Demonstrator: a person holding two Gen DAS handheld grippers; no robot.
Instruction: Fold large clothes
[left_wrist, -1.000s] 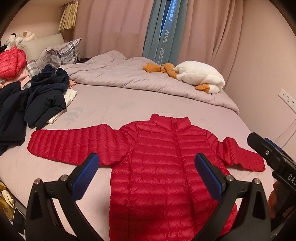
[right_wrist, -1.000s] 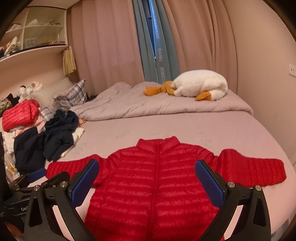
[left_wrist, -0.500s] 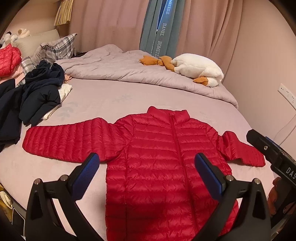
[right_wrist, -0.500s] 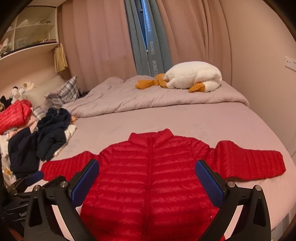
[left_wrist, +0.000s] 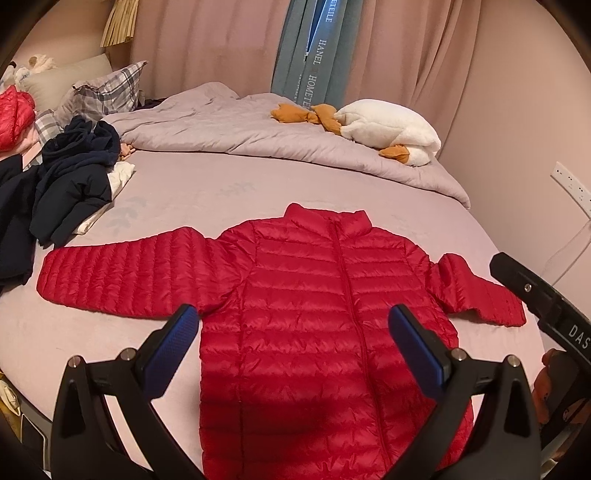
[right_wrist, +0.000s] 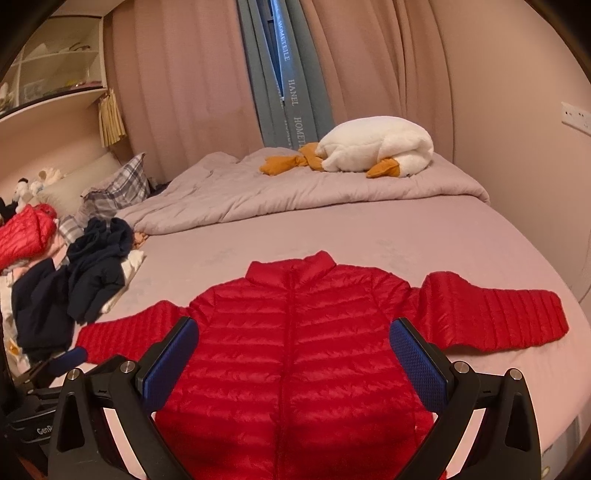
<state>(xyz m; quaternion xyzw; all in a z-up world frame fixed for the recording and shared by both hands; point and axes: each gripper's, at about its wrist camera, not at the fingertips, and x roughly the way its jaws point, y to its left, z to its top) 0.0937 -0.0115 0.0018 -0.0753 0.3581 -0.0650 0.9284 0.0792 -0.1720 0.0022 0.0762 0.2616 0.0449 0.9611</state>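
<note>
My left tongs (left_wrist: 295, 343) hang wide open and empty above the lower half of the red down jacket (left_wrist: 317, 317), and my right tongs (right_wrist: 293, 354) are just as wide open and empty over its front. The jacket lies flat on the bed (left_wrist: 207, 192), zipped, collar pointing away from me, both sleeves spread out to the sides. Going from the left: the dark clothes pile (left_wrist: 62, 184) sits near the cuff of the left sleeve (left_wrist: 125, 273), apart from it as far as I can tell through the fisheye edge. Nothing is folded yet. My worry is the slick, puffy shell: a shallow pinch on a sleeve could slip out, or drag the whole body askew across the sheet. On the far right, the right sleeve (right_wrist: 491, 317) ends near the mattress edge, so a careless pull there might tip it off the bed.
</note>
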